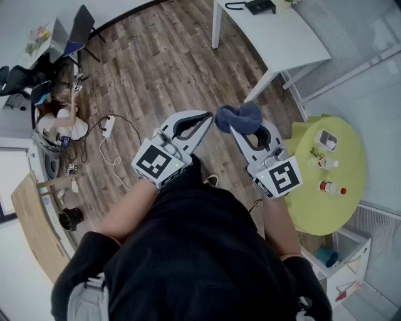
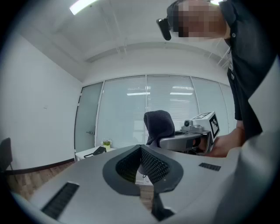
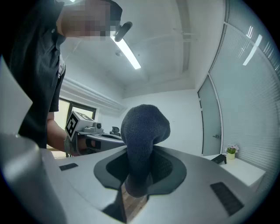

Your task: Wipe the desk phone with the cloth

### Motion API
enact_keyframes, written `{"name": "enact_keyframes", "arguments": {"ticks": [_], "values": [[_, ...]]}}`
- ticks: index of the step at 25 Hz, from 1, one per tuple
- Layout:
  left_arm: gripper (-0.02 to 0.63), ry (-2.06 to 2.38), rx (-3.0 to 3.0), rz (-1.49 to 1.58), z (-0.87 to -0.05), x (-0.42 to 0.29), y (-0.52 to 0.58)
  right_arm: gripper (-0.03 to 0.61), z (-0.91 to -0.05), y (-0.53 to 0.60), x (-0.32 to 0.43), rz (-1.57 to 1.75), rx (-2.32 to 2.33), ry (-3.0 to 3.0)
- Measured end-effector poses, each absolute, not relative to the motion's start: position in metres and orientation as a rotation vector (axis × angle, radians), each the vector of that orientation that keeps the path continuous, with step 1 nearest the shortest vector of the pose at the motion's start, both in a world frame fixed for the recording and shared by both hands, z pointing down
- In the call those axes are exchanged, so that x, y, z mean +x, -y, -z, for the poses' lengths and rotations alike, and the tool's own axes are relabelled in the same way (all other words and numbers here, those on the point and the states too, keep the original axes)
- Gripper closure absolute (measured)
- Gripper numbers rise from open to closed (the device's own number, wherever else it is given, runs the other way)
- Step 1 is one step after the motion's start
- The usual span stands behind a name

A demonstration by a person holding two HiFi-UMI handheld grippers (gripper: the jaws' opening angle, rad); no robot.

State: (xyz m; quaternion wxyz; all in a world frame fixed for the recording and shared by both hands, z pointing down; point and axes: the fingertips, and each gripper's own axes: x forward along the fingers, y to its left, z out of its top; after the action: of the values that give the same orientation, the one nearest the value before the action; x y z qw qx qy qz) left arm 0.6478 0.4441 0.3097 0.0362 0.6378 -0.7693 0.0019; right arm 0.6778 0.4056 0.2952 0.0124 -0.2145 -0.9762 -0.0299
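Your right gripper (image 1: 243, 127) is clamped on the cloth (image 1: 239, 117) — a dark blue wad bulging past the jaw tips. Your left gripper (image 1: 205, 120) has its jaws together with nothing between them, just beside the right. Phone (image 1: 259, 6) lies toward the far edge of the white desk (image 1: 285, 41) — well apart from both grippers.

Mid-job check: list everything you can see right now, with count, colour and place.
cloth: one, dark blue, clamped in the right gripper
phone: one, black, on the desk
desk: one, white, far ahead
round table: one, yellow-green, at right
containers: three, mostly white, on the round table
power strip: one, white, on the wood floor at left
chair: one, dark, far left
left gripper: grey, shut, empty
right gripper: grey, shut on the cloth
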Motion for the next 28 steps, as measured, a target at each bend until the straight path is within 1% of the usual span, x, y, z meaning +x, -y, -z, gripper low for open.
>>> {"name": "enact_keyframes", "arguments": {"ticks": [8, 16, 28], "values": [[0.603, 2.315, 1.982, -0.067, -0.315, 0.621, -0.431, 0.466, -0.299, -0.390, 0.650, 0.055, -0.663, 3.040], [0.603, 2.281, 2.003, -0.083, -0.319, 0.561, -0.422, 0.466, -0.301, -0.379, 0.597, 0.031, -0.626, 3.032], [0.603, 2.274, 2.025, -0.086, -0.322, 0.454, -0.421, 0.466, -0.307, -0.376, 0.494, 0.026, -0.563, 3.020]]}}
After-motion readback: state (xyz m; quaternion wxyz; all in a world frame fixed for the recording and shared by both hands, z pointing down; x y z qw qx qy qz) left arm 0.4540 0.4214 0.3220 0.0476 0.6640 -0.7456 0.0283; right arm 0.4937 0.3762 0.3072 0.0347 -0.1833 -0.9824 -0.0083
